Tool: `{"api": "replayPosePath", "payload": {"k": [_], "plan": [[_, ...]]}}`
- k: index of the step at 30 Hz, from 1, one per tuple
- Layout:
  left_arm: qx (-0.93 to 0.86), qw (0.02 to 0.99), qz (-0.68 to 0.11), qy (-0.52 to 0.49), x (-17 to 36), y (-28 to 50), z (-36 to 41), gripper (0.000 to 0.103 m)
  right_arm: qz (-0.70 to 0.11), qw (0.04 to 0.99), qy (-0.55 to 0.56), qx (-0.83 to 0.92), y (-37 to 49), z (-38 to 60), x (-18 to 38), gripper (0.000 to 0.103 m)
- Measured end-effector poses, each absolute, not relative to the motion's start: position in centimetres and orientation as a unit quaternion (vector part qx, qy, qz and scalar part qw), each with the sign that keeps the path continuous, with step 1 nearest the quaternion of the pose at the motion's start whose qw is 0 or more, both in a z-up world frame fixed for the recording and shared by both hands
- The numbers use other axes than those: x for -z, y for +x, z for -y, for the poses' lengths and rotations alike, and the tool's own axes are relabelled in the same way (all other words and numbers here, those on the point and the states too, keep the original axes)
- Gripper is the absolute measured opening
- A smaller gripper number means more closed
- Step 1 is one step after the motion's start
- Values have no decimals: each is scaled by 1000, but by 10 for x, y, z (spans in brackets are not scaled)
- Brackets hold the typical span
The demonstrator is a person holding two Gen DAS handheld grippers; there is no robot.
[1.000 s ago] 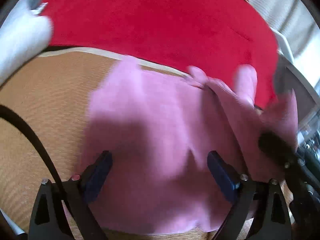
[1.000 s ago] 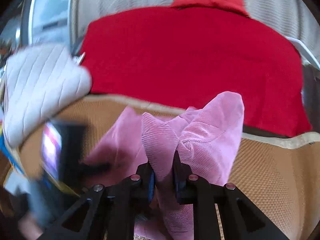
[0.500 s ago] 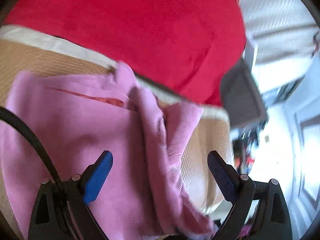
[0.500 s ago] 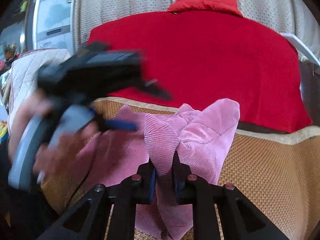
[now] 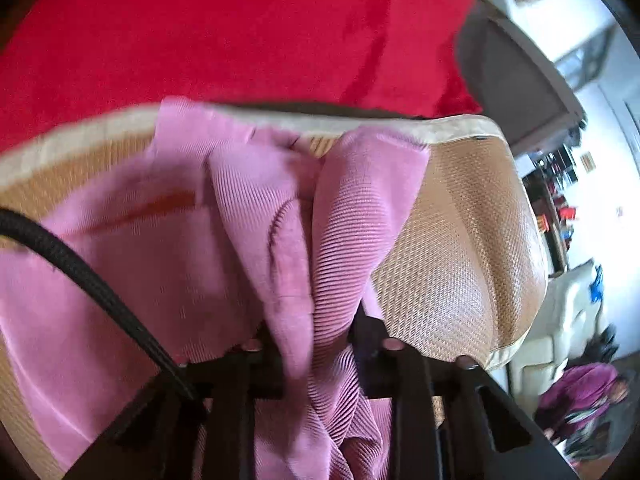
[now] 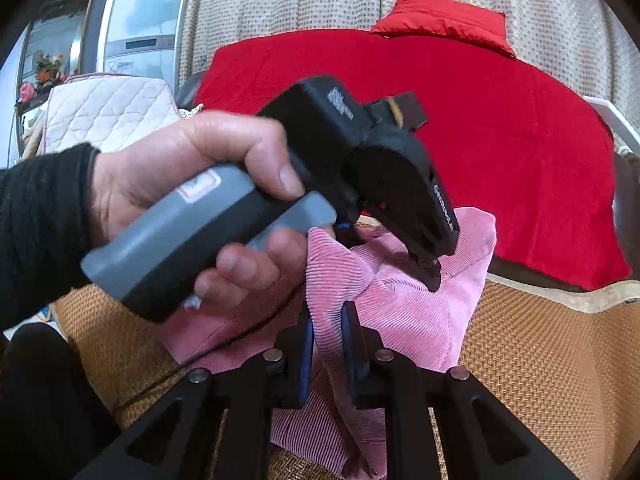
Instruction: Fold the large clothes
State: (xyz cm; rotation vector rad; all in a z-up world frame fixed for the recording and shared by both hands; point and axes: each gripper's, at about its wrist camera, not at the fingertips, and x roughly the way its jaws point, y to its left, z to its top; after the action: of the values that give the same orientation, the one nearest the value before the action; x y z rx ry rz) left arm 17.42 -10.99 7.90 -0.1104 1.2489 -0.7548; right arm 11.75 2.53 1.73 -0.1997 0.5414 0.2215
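The garment [image 6: 400, 304] lies on the mat [image 6: 540, 360]; the blanket [image 6: 480, 140] spreads behind at 12 o'clock (pillow [image 6: 440, 20] beyond), a cushion [image 6: 108, 108] at 10.

- The garment [image 6: 404, 312] is pink with fine corduroy ribbing; a thin red stripe runs across it in the left wrist view [image 5: 132, 210].
- The mat [image 6: 540, 360] under the garment is tan-orange in a small woven pattern, edged with a cream band.
- The blanket [image 6: 460, 128] beyond the mat is plain bright red, as is the pillow [image 6: 440, 20] behind it.
- The curtain [image 6: 300, 4] behind the blanket is beige with small dark dots.
- The cushion [image 6: 108, 108] left of the blanket is white, quilted in diamonds.
- The left gripper [image 6: 430, 272] is black with a grey handle.
- The sleeve [image 6: 44, 216] is black.
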Motion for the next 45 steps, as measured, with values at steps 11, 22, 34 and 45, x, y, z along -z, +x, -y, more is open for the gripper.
{"api": "replayPosePath", "payload": {"k": [11,22,34,45], "plan": [[367,820,-426,-113,-142,141,20,16,-193,963,-110,-152,100,-57,-64,14],[284,780,-490,-265,-21,162,-104,16,-288,922,-94,-240,138,-121,3,14],[266,777,-474,-317,9,129,-143,16,-317,909,-64,-263,131,-92,10,16],[235,777,-491,-316,9,125,-144,24,-317,901,78,-286,103,-11,-24,69]]}}
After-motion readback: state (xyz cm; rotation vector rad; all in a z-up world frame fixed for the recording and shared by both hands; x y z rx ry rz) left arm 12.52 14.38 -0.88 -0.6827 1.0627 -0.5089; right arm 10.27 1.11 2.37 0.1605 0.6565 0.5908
